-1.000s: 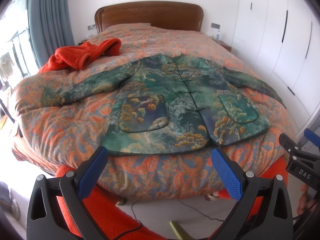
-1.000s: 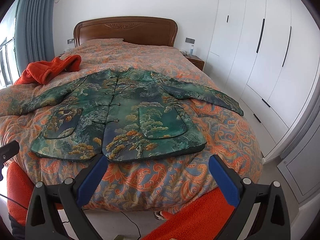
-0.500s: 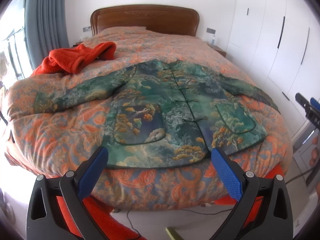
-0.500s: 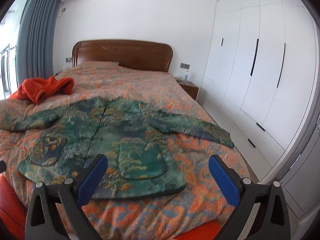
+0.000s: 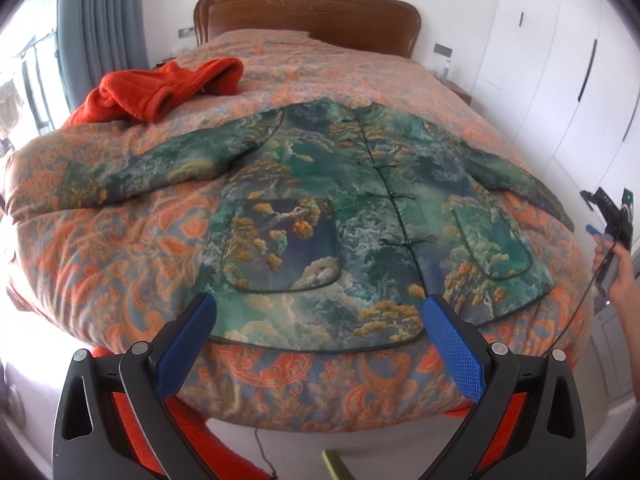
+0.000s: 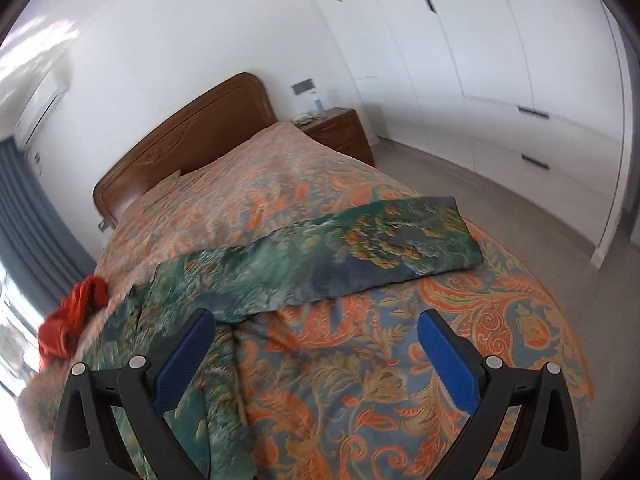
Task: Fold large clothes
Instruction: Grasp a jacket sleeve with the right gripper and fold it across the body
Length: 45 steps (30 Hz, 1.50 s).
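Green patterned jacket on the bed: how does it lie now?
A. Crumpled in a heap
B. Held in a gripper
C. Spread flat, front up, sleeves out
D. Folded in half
C: the green patterned jacket lies flat with buttons and pockets showing, both sleeves extended.

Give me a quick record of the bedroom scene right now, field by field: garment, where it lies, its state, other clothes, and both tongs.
garment: green patterned jacket
surface: bed with orange paisley quilt
state: spread flat, front up, sleeves out, no fold yet
right sleeve: lies stretched across the quilt
other clothes: orange garment bunched near the headboard
left tongs: open, holding nothing, above the jacket's hem
right tongs: open, holding nothing, near the right sleeve
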{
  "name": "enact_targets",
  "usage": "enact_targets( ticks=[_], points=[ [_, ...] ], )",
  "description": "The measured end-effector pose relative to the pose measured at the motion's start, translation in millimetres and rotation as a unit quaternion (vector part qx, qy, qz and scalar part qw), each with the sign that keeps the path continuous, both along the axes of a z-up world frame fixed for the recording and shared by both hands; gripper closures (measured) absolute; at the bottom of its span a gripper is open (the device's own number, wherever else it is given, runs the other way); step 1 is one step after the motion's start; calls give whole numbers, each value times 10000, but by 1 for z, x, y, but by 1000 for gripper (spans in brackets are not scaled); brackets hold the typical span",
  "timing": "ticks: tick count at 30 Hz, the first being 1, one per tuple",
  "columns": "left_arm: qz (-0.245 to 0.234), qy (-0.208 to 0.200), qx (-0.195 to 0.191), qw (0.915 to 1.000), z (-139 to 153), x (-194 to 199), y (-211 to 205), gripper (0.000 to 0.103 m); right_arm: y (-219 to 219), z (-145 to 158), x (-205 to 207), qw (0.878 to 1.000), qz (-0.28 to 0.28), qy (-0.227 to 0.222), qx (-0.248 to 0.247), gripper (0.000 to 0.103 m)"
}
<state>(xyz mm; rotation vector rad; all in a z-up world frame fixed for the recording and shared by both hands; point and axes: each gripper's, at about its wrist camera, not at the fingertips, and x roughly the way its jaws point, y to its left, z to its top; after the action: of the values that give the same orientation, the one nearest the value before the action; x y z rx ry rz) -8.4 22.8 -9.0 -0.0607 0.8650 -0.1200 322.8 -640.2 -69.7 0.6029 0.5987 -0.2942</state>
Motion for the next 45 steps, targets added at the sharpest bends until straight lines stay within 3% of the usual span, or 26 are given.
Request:
enact_targets(
  ticks=[2, 5, 9, 11, 12, 13, 14, 15, 18, 23, 26, 29, 33, 38, 42, 45],
  points=[
    [37, 76, -4, 10000, -1, 7, -2, 0, -44, -29, 10, 9954, -376, -67, 880, 0],
    [49, 135, 55, 9999, -2, 15, -9, 0, -89, -67, 21, 9776, -926, -248, 1876, 0],
    [24, 195, 136, 9997, -4, 20, -17, 0, -119, -104, 35, 9533, -1685, -340, 2484, 5],
    [21, 272, 173, 9995, -7, 23, -20, 0, -127, -117, 45, 9472, -1879, -320, 2579, 16],
    [22, 322, 187, 9993, -10, 24, -21, 0, -130, -124, 51, 9455, -1921, -246, 2617, 23],
    [23, 370, 191, 9991, -12, 25, -22, 0, -133, -128, 55, 9452, -1975, -181, 2595, 49],
    [20, 407, 187, 9990, -14, 26, -22, 0, -134, -131, 61, 9462, -2004, -77, 2540, 84],
    [21, 430, 183, 9989, -16, 26, -21, 0, -133, -131, 66, 9481, -1991, 34, 2479, 91],
    [49, 475, 164, 9987, -22, 27, -18, 0, -115, -97, 75, 9622, -1996, -99, 1850, 93],
    [42, 536, 31, 9985, -29, 29, -14, 0, -44, 6, 116, 9931, -867, -558, 567, 94],
    [50, 443, -11, 9990, -26, 27, -11, 0, 26, 61, 151, 9970, 10, -764, -111, 94],
    [123, 334, -59, 9993, -22, 22, -5, 0, 107, 86, 187, 9919, 862, -792, -485, 94],
    [334, 290, -47, 9990, -23, 17, 11, 0, 215, 69, 230, 9793, 1800, -485, -793, 94],
    [647, 406, 0, 9971, -31, 15, 35, 0, 316, 2, 263, 9593, 2519, 176, -1262, 94],
    [760, 473, 74, 9960, -40, 17, 45, 0, 349, -50, 265, 9489, 2780, 808, -1256, 94],
    [629, 499, 86, 9967, -45, 28, 42, 0, 363, -82, 254, 9415, 2898, 1232, -1200, 81]
  ],
)
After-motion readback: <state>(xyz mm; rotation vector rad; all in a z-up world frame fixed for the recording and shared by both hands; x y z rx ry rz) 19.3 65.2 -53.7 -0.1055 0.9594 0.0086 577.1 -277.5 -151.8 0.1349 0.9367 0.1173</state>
